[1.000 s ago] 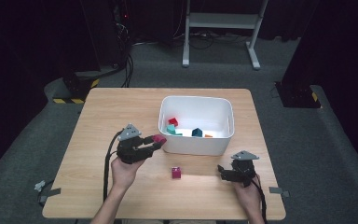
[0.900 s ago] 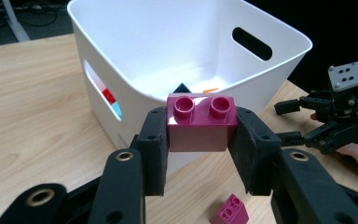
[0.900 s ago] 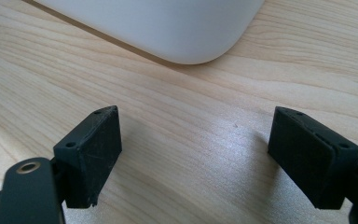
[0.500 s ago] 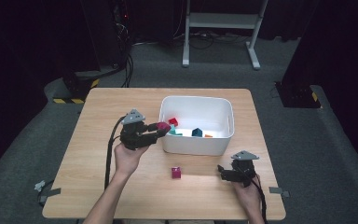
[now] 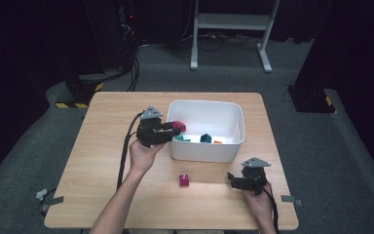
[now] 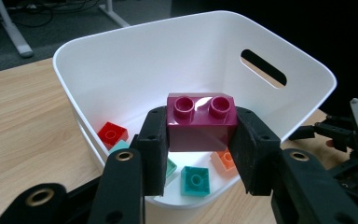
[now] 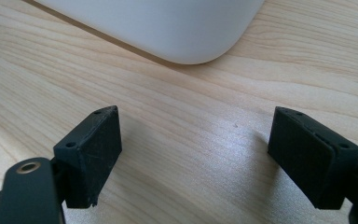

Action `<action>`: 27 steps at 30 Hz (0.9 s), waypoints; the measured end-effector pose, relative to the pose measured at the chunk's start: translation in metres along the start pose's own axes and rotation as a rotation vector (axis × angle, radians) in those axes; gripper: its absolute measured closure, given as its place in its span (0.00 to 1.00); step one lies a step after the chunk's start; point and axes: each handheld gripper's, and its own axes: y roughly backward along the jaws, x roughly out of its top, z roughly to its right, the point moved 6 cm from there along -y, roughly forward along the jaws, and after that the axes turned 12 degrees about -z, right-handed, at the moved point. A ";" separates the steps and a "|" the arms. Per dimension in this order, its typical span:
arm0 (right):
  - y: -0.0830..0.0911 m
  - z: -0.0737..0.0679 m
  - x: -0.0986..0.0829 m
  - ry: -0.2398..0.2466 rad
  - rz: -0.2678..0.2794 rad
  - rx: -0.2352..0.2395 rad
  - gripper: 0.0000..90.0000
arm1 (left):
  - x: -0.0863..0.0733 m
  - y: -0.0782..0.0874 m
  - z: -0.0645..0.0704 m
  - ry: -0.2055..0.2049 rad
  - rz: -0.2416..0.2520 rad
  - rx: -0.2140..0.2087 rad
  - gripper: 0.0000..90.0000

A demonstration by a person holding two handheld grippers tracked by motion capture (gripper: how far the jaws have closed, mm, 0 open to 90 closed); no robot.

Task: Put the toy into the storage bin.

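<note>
High view: the left gripper (image 5: pixel 174 129), clamping the magenta brick (image 6: pixel 201 122), has moved over the white bin (image 5: pixel 233 146), ready to drop; the right gripper (image 5: pixel 237 181) gapes empty.

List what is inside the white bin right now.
In the white bin lie a red brick, teal bricks and an orange brick. The magenta brick, clamped in the left hand-held gripper, covers part of the floor.
</note>
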 end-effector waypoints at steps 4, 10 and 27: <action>0.000 0.000 0.000 0.000 0.000 0.000 0.19 | -0.001 -0.006 -0.002 0.001 -0.017 0.017 0.65; 0.000 0.000 0.000 0.000 0.000 0.000 0.19 | 0.000 -0.014 -0.004 0.002 -0.032 0.036 0.65; 0.000 0.000 0.000 0.003 0.001 -0.001 0.19 | -0.003 -0.013 -0.008 0.001 -0.028 0.061 0.48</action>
